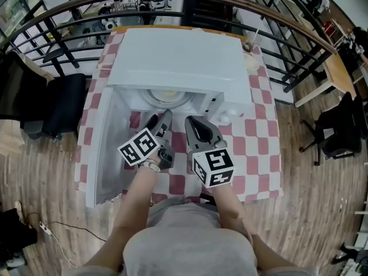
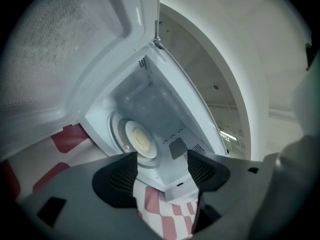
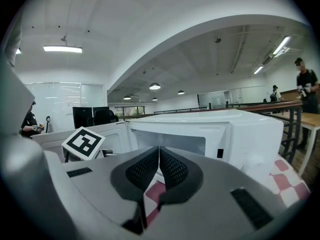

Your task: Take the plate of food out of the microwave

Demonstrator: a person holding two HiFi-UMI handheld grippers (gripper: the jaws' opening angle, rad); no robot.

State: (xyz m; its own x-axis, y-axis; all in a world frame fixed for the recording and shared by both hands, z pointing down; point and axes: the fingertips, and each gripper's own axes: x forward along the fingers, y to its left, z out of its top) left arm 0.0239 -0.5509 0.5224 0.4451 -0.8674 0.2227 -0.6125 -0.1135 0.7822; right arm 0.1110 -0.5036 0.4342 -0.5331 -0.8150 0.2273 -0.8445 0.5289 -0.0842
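The microwave (image 1: 178, 56) stands at the far side of the table with its door (image 1: 106, 154) swung fully open to the left, so the cavity is clear to reach into from the near side. The plate of food (image 2: 140, 140) has not come out yet. It sits in the middle of the round turntable (image 1: 150, 99), well inside, with something pale yellow on it that is too small to name. The left gripper (image 2: 161, 170) is lined up on that opening with its jaws spread wide and nothing between the pads. It is near the mouth of the cavity but still short of the plate, which looks like readiness to take the plate's rim. The right gripper (image 3: 159, 165) hangs just beside it on the right with its jaws pressed together and empty. It points at the microwave's front rather than into it, so it probably waits in support. The microwave rests on a red-and-white checked tablecloth (image 1: 259, 137), with what may be a cup (image 1: 251, 42) at the far right corner. Around the table lies a wooden floor (image 1: 46, 171). A curved railing (image 1: 69, 10) runs along the far side, a black chair (image 1: 63, 102) stands to the left, and a wooden desk (image 1: 339, 73) stands to the right.
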